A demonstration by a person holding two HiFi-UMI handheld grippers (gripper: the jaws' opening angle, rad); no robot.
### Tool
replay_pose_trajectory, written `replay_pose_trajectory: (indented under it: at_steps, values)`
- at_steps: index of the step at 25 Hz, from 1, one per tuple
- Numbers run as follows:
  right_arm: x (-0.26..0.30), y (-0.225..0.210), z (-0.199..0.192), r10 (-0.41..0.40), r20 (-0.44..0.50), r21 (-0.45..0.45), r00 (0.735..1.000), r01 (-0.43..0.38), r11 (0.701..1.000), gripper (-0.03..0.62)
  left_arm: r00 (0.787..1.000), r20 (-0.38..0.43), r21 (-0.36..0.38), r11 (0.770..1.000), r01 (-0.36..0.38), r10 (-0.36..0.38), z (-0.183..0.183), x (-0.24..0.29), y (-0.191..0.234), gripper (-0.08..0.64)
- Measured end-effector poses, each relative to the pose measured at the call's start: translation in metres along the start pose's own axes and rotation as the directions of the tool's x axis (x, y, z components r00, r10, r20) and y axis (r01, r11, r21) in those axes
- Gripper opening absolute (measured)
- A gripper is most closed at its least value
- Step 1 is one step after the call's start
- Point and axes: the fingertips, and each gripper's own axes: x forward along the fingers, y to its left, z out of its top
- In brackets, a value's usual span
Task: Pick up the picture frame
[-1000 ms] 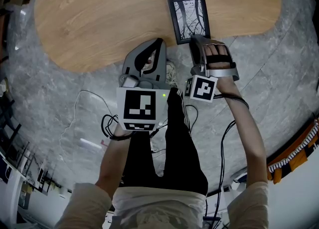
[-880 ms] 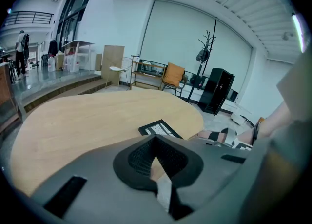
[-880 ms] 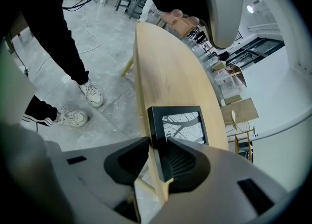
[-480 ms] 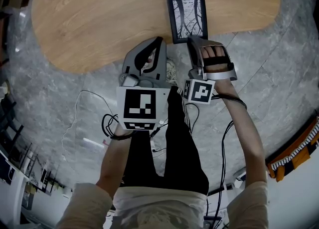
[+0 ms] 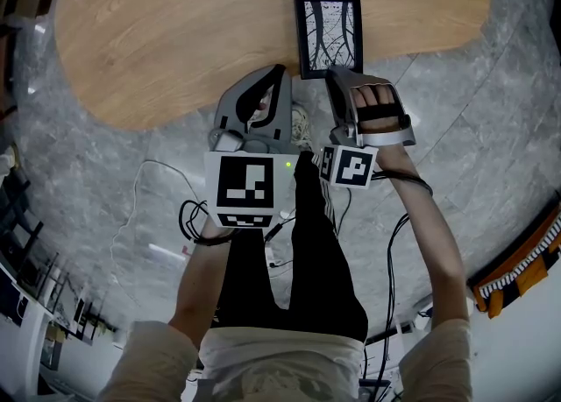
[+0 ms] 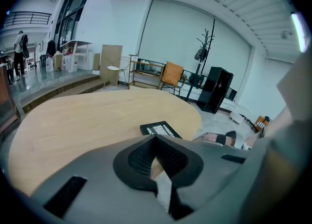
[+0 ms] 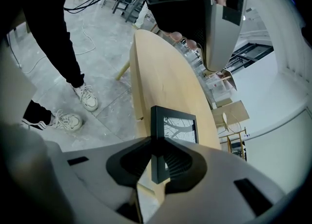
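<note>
A black picture frame (image 5: 329,34) with a branch print lies near the front edge of the oval wooden table (image 5: 175,32). My right gripper (image 5: 331,72) grips the frame's near edge; its jaws have just been closing and now pinch that edge. In the right gripper view the frame (image 7: 178,128) rises from between the pads of the right gripper (image 7: 158,164). My left gripper (image 5: 279,72) hovers over the table edge to the left of the frame, shut and empty. In the left gripper view, the left gripper (image 6: 156,140) points at the tabletop, with the frame (image 6: 160,129) just beyond it.
Cables (image 5: 193,216) trail over the grey stone floor beside the person's dark trouser legs (image 5: 307,243). White shoes (image 7: 85,98) stand by the table's edge (image 7: 139,86). Chairs (image 6: 170,74), a black cabinet (image 6: 217,89) and a coat stand (image 6: 204,47) lie beyond the table.
The frame has swung from slightly slanted to nearly square with the view. The right gripper has shifted a little left and up with it. The left gripper has stayed put.
</note>
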Motion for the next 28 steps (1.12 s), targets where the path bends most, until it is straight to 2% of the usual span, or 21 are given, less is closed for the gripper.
replay_pose_trajectory:
  at_steps: [13,16,19,22,25,28]
  values:
    - [-0.002,-0.019,0.001,-0.05,-0.032,0.036,0.998,0.051,0.998,0.083,1.0,0.018,0.012,1.0,0.002,-0.002,-0.003,-0.01,-0.002,0.009]
    - [-0.003,-0.043,0.001,-0.087,-0.038,0.034,0.995,0.088,0.995,0.083,1.0,0.028,0.025,1.0,-0.002,0.001,0.009,-0.013,-0.002,0.009]
    - [-0.015,-0.084,0.003,-0.126,-0.045,0.046,0.991,0.128,0.991,0.083,0.999,0.041,0.028,1.0,-0.001,0.0,0.038,-0.023,-0.002,0.009]
    - [-0.039,-0.142,0.012,-0.209,-0.047,0.091,0.977,0.213,0.973,0.081,0.995,0.1,0.006,1.0,-0.015,0.014,0.082,-0.043,0.007,0.009]
    - [-0.073,-0.223,0.026,-0.331,-0.052,0.162,0.942,0.336,0.928,0.081,0.978,0.207,0.004,0.999,-0.036,0.034,0.148,-0.067,0.018,0.009]
    - [-0.121,-0.3,0.041,-0.44,-0.061,0.25,0.896,0.44,0.862,0.081,0.955,0.296,0.016,0.999,-0.041,0.034,0.218,-0.101,0.017,0.009]
